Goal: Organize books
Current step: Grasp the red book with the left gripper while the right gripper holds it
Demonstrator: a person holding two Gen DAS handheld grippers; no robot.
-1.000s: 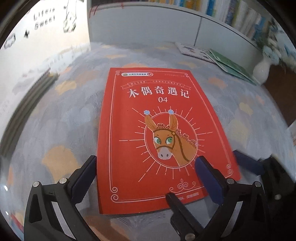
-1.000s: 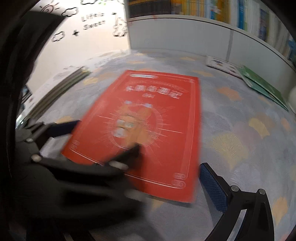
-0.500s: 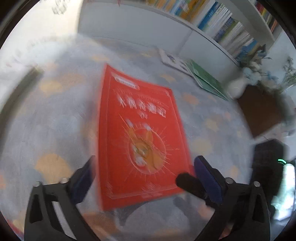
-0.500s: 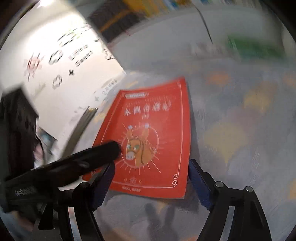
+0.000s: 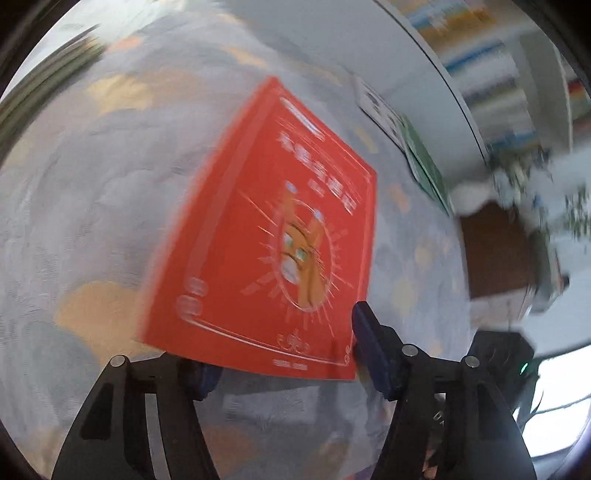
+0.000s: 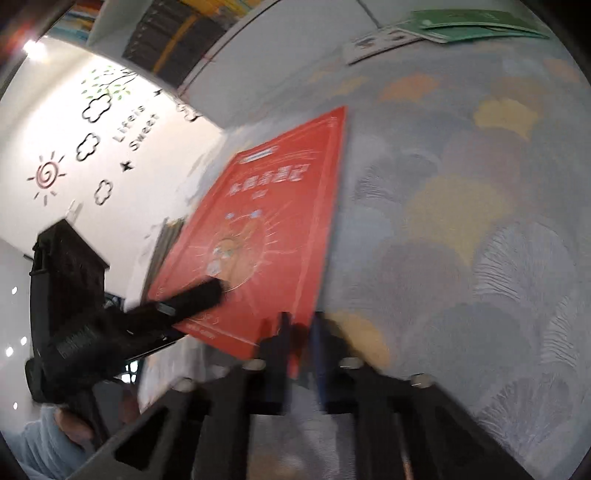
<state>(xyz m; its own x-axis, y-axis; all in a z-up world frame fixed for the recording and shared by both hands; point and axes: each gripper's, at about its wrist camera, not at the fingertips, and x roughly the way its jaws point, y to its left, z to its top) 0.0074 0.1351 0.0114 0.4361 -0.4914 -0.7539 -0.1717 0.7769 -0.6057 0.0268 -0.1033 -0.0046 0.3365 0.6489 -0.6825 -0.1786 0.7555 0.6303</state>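
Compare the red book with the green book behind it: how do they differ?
The red book is pinched at its near corner by the right gripper; the green book is untouched. The red book's near edge is off the carpet; the green book lies flat. Both are thin.

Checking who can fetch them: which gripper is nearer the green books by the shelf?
Neither clearly. Both the left gripper and right gripper sit at the red book's near edge, far from the green books.
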